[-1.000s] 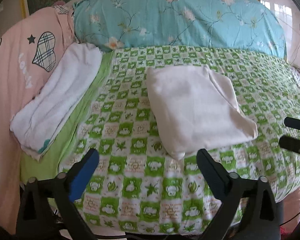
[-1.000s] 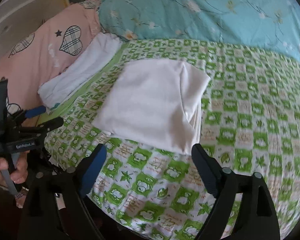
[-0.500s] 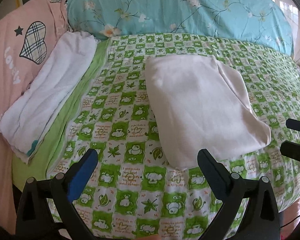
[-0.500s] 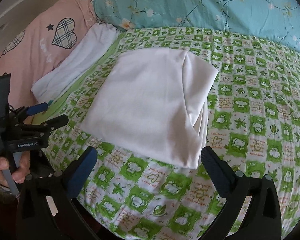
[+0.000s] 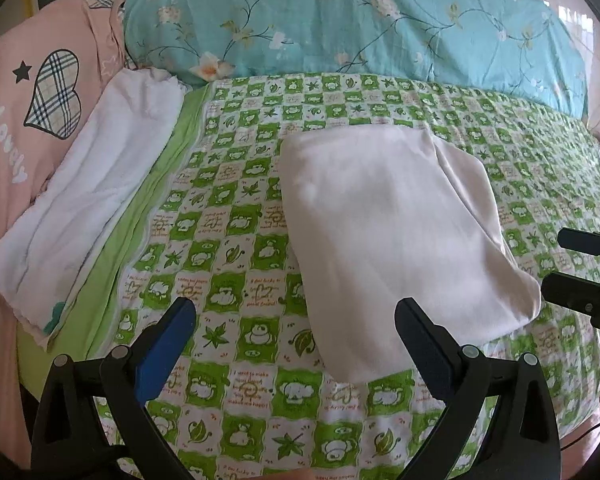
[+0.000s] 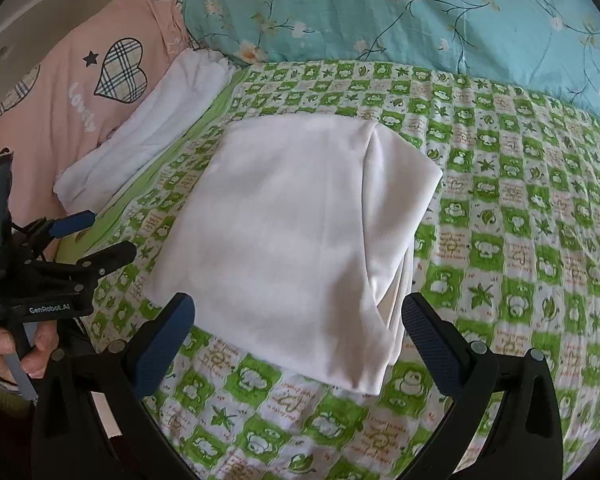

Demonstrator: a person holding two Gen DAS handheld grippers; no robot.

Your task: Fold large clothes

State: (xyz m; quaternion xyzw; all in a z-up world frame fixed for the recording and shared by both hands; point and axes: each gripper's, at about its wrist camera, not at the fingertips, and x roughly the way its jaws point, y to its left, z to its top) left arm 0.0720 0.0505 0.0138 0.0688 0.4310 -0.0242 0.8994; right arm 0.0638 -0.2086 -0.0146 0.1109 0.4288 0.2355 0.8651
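I have both grippers closer to the bed than a second ago, and the white garment (image 6: 300, 232) fills more of each view than it did then, so this reads to me as an approach, not a grip. The garment lies folded into a thick rectangle on the green checked bedspread (image 6: 520, 240), near the bed's front edge, with its layered open edges stacked along its right side in the right wrist view. My right gripper (image 6: 298, 320) has its jaws wider than they were 1 second ago and now stands fully spread, with the garment's near edge lying between and beyond the fingertips but nothing pressing on it. My left gripper (image 5: 296, 326) is also spread wide and empty, hovering over bare bedspread just left of the garment's near corner. A second folded white cloth (image 5: 88, 208) lies well apart on the left, against the pink pillow (image 5: 16, 120). My judgement is that the fold is mostly done and I am lining up for 1 more fold or a lift of the bundle.
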